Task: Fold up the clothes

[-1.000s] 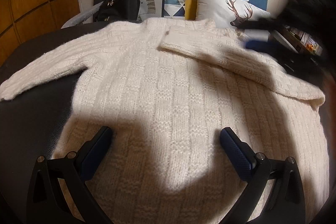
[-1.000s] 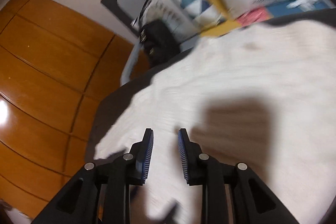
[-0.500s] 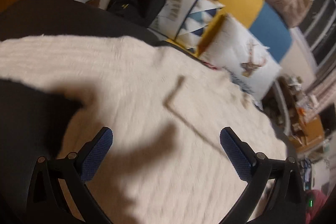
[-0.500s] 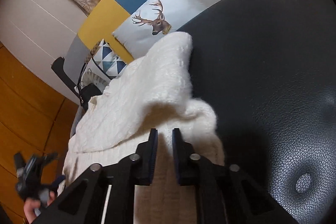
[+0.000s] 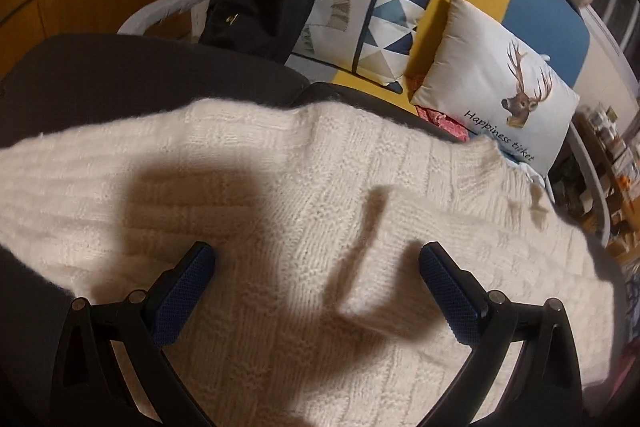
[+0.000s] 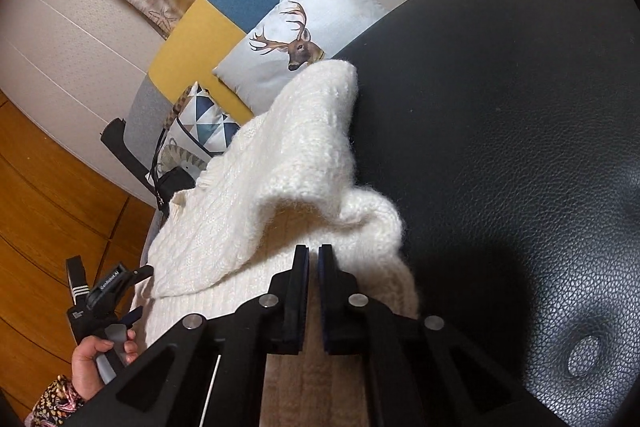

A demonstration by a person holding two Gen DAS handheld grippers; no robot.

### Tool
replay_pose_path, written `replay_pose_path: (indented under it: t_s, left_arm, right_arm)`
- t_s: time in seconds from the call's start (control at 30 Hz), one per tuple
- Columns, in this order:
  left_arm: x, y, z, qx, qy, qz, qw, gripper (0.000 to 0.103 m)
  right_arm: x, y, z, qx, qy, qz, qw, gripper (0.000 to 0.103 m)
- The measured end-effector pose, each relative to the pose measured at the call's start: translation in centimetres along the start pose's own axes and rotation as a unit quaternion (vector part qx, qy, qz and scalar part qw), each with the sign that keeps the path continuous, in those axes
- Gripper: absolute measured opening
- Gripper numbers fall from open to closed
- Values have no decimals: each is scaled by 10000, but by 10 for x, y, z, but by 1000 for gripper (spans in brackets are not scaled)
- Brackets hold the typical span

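Left gripper [image 5: 316, 291]: its jaws stand wide apart above the middle of the sweater [image 5: 280, 195], gripping nothing; I judge it is kept released so it can take the next edge or press the knit flat.
Sweater: it lies spread on the black leather surface [image 6: 520, 107], with one sleeve [image 5: 460, 227] laid across the chest, so the fold looks already under way.
Right gripper [image 6: 313, 255]: its jaws have just been closing and now stand nearly together on the bunched hem of the sweater [image 6: 372, 227], knit pinched between the pads; clamping the thick edge probably lets that side be lifted over as one piece.
Black bag [image 5: 260, 15] and cushions [image 5: 492, 87]: they sit on the sofa behind the surface, well clear of the fold.
Person's hand [image 6: 100, 363]: it holds the other gripper's handle at the sweater's far side.
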State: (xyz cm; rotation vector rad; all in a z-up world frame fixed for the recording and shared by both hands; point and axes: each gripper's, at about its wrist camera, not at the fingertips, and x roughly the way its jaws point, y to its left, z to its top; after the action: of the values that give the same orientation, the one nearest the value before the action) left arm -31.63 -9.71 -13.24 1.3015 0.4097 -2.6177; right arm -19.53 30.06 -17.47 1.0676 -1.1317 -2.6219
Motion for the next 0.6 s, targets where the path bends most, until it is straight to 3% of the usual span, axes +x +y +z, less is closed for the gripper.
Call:
replay_pose_path:
  t_s: [0.1, 0.17, 0.27, 0.37, 0.4, 0.43, 0.47, 0.6]
  left_arm:
    - [-7, -6, -4, 283, -190, -114, 9994, 90]
    - [-12, -7, -4, 327, -312, -416, 9981, 77]
    - [-13, -10, -6, 318, -270, -862, 9954, 77]
    - [-13, -15, -8, 452, -267, -918, 9944, 75]
    - [-13, -16, -8, 483, -276, -1007, 9934, 69]
    - [-13, -18, -7, 515, -251, -1079, 9925, 38]
    - [-10, -20, -6, 539, -164, -1101, 9923, 18]
    - [-12, -20, -3, 489, -184, -1405, 9887, 12]
  right_arm:
    - [0, 0, 0, 12, -6, 19, 10000, 2]
    - [0, 0, 0, 11, -9, 25, 10000, 2]
    - [0, -1, 0, 18, -11, 39, 10000, 2]
    - [0, -2, 0, 24, -11, 54, 10000, 2]
    - [0, -2, 0, 24, -12, 56, 10000, 2]
    - [0, -2, 0, 25, -12, 58, 10000, 2]
    - [0, -2, 0, 25, -12, 59, 10000, 2]
    - [0, -2, 0, 35, -14, 79, 10000, 2]
